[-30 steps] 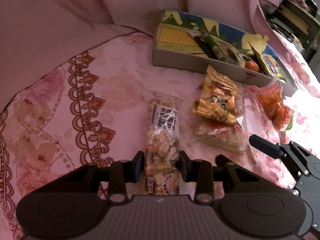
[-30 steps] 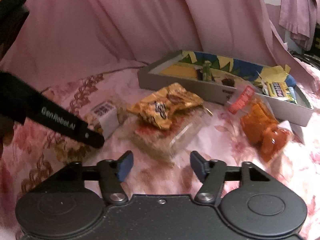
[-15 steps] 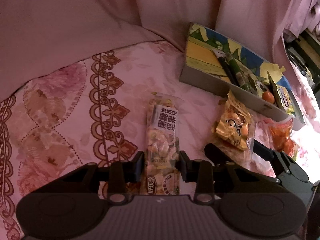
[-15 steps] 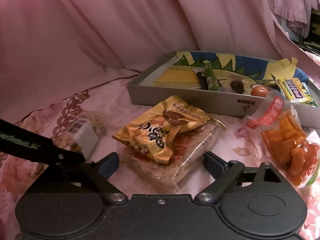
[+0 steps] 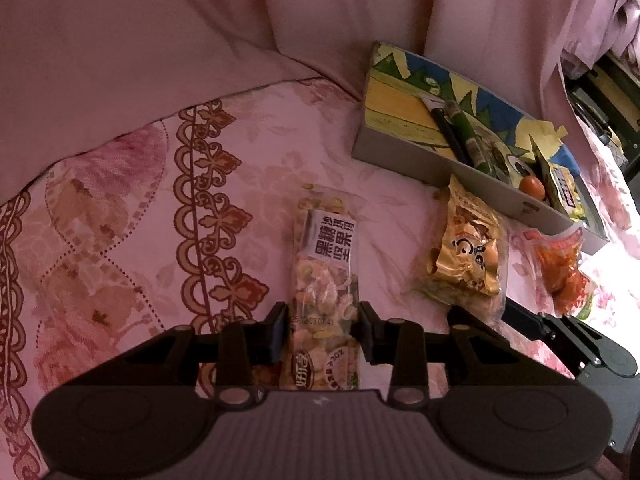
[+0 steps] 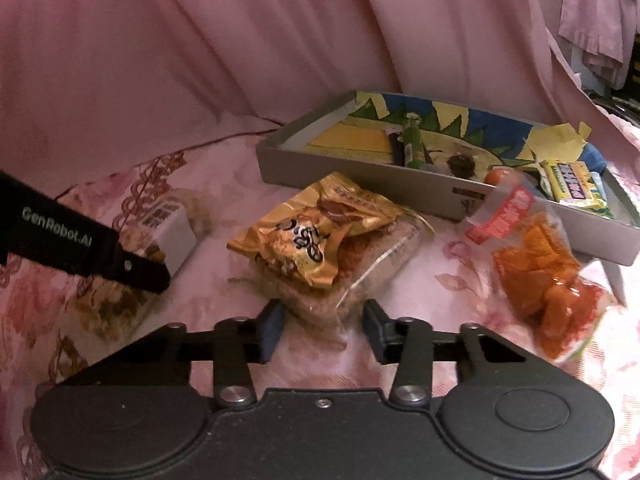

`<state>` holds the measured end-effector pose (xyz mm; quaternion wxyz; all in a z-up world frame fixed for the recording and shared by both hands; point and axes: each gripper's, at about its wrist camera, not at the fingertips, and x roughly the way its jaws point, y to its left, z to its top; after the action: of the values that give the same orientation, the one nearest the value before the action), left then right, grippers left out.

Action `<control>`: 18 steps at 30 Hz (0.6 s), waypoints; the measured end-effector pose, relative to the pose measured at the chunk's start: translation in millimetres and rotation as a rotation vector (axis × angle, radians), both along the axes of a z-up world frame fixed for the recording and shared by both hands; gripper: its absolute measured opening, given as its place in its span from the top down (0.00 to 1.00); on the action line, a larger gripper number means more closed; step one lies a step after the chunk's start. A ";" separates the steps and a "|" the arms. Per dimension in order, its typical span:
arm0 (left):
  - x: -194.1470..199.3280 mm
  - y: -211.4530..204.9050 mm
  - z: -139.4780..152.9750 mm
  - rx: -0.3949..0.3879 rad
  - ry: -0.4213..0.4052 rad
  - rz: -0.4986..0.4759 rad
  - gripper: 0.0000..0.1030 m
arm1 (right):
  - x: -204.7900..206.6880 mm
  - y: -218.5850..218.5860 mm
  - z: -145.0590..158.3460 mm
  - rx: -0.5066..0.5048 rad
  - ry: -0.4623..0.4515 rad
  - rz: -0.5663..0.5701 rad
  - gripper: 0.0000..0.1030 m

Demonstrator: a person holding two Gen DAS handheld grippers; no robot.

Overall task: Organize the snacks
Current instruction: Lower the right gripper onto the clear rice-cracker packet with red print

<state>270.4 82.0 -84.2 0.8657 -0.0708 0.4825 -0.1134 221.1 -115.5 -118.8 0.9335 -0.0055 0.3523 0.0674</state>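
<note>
Left wrist view alone shows full nut-mix packet [image 5: 326,280] lengthwise on pink floral sheet [image 5: 120,208]. Left gripper [image 5: 323,332] pads clamp its near end. Right gripper [image 6: 323,326] jaws closing around clear cracker pack [image 6: 352,276] under gold snack bag [image 6: 312,232]; pad contact unclear. Grey tray [image 6: 360,180] behind.

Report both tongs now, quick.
Left tongs: shut on the nut pack.
Right tongs: closing around the clear pack, pads not yet pressing.

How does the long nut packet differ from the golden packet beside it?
The nut packet is long, narrow and see-through, lying flat on the bedspread; the golden packet is short, opaque foil, perched crumpled on another clear pack. Both lie outside the tray.
</note>
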 end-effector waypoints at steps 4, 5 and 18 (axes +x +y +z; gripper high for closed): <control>0.9 3.6 0.8 -0.013 0.008 0.018 0.61 | -0.9 -0.7 0.6 0.037 0.001 -0.013 0.50; 1.1 5.0 1.3 -0.016 0.007 0.023 0.61 | -0.3 -0.1 0.6 0.049 0.000 -0.015 0.43; 9.1 29.2 5.0 -0.077 -0.015 0.129 0.61 | 41.1 25.3 -5.2 0.036 -0.007 -0.161 0.09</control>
<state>279.4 111.2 -79.2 0.8713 -0.1340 0.4658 -0.0766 262.2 -90.2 -124.0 0.9370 0.0395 0.3471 -0.0018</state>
